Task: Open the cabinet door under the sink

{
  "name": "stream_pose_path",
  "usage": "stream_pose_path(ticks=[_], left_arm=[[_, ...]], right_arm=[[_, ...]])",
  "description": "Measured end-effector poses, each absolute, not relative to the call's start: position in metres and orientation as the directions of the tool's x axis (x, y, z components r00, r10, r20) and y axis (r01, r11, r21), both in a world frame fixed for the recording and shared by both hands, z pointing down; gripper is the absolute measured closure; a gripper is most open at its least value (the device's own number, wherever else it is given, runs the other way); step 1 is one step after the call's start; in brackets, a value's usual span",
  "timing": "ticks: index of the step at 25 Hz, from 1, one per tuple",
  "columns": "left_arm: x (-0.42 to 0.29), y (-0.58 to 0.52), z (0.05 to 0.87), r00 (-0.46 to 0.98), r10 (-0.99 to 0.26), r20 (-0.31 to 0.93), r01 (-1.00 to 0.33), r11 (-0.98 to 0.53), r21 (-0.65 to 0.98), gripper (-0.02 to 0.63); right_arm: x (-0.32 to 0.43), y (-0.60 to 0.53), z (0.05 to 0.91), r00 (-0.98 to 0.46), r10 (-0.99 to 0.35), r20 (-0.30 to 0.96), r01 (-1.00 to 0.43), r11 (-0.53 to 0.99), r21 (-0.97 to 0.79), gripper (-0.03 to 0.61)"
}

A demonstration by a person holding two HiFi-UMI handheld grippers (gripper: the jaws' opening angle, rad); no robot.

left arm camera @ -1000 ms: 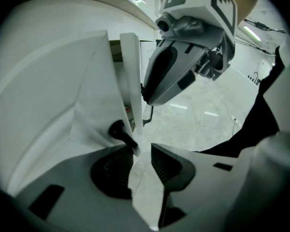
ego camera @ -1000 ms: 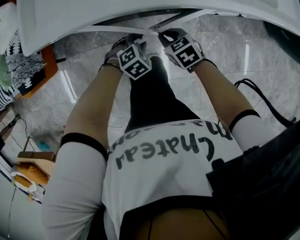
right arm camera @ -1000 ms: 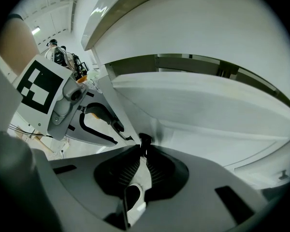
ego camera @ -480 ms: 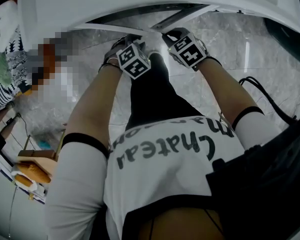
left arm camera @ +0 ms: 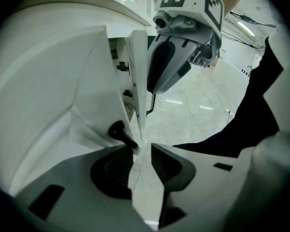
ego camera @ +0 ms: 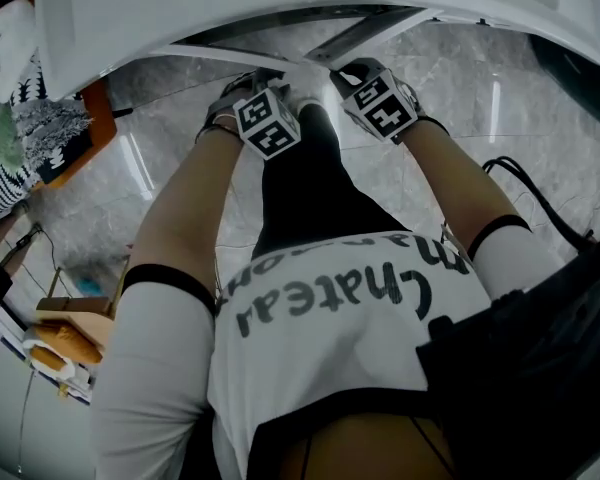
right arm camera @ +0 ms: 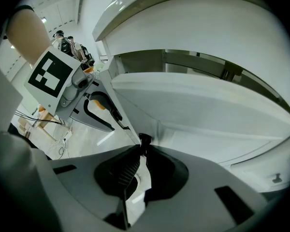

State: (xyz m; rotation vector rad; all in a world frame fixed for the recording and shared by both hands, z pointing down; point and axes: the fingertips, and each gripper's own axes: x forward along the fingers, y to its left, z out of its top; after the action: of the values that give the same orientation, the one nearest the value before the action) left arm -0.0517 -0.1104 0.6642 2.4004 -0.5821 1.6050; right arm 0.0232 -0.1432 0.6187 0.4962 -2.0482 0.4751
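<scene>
Black knob (right arm camera: 144,139) in right gripper (right arm camera: 143,152), door edge (left arm camera: 137,105) in left gripper (left arm camera: 141,152)

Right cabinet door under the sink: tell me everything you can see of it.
The right cabinet door is a plain white panel, smooth and slightly glossy, standing partly open below the white sink, with the cabinet opening showing behind its top edge. A small dark knob sits near its free edge, and the right gripper is closed on that knob. That edge stands close beside the left door, which the left gripper grips.
</scene>
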Motion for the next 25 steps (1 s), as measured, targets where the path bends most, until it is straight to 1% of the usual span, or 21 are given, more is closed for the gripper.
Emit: stream_pose_path(ticks=[12,17,25], left_arm=[[-0.058,-0.098,0.666,0.338,-0.2,0.92,-0.367,-0.928,-0.067,0.517],[-0.062,-0.092,0.667,0.332,-0.205,0.921,-0.344,-0.935,-0.084,0.528],[-0.064,-0.079,0.666,0.342,-0.182,0.922,-0.314,-0.947,-0.071,0.528]], right_arm=[[0.032,-0.132,0.623,-0.461,-0.143,0.876,-0.484,0.868,-0.112,0.541],[0.037,-0.127,0.624,-0.45,-0.138,0.882,-0.474,0.874,-0.105,0.541],[0.045,-0.12,0.623,-0.448,-0.148,0.882,-0.446,0.892,-0.077,0.541]])
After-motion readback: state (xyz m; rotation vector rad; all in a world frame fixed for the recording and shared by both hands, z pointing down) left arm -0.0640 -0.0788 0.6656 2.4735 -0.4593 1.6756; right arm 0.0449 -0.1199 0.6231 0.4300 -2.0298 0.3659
